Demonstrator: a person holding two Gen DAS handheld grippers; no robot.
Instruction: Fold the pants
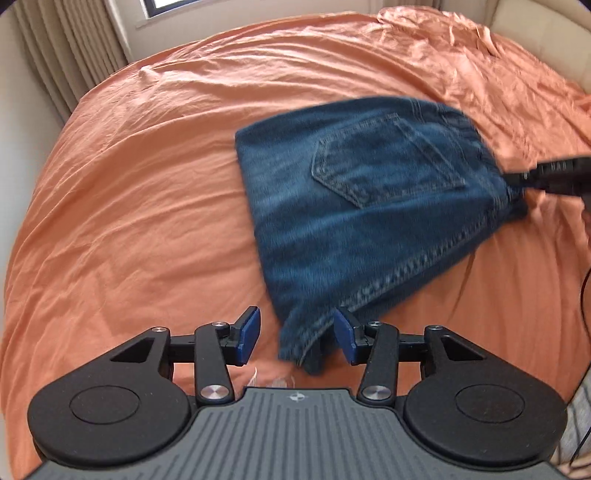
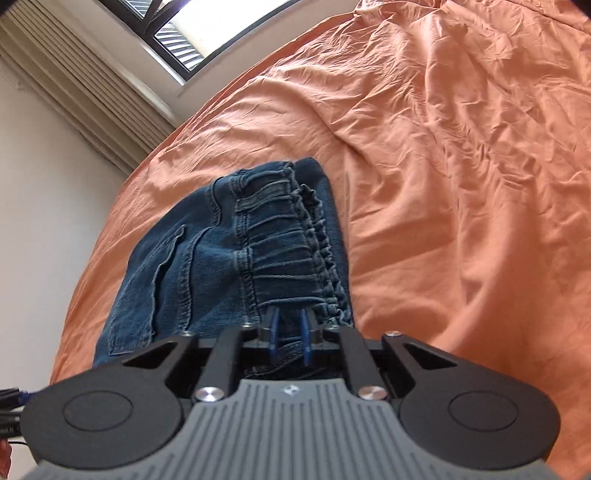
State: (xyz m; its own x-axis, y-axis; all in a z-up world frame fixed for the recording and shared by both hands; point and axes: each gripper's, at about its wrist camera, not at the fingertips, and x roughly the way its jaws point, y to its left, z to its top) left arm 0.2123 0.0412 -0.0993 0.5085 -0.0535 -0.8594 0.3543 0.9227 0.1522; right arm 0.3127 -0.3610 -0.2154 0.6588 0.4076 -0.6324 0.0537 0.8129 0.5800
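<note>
The left gripper [image 1: 297, 338], a black 2-finger tool with blue pads, is standing released, its jaws spread well apart. A corner of the folded dark blue denim pants [image 1: 354, 221] is lying in the gap between the pads, closer to the right-hand pad [image 1: 345, 336], and neither pad is pressing on the cloth as far as the left wrist view shows. The blur on the denim makes the exact contact hard to judge.

The right gripper [image 2: 289, 338], of the same black build, is clenching the gathered elastic waistband [image 2: 291, 236] of the pants, its 2 blue pads standing close together with a strip of denim pinched between them. In the left wrist view the tip of this gripper is showing at the right edge, biting the waistband end of the pants.

The pants are lying folded into a compact bundle on the wrinkled orange bed sheet [image 1: 129, 192], with 1 back pocket [image 1: 384, 162] facing up. The waistband end is looking slightly raised where it is being held, while the rest is resting on the sheet.

The sheet is covering the whole bed and is bunching into deeper creases toward the far side. Beyond the bed, beige pleated curtains [image 2: 85, 81] are hanging beside a dark-framed window [image 2: 184, 33] that is letting in bright daylight, and a pale wall [image 2: 44, 192] is running alongside.
</note>
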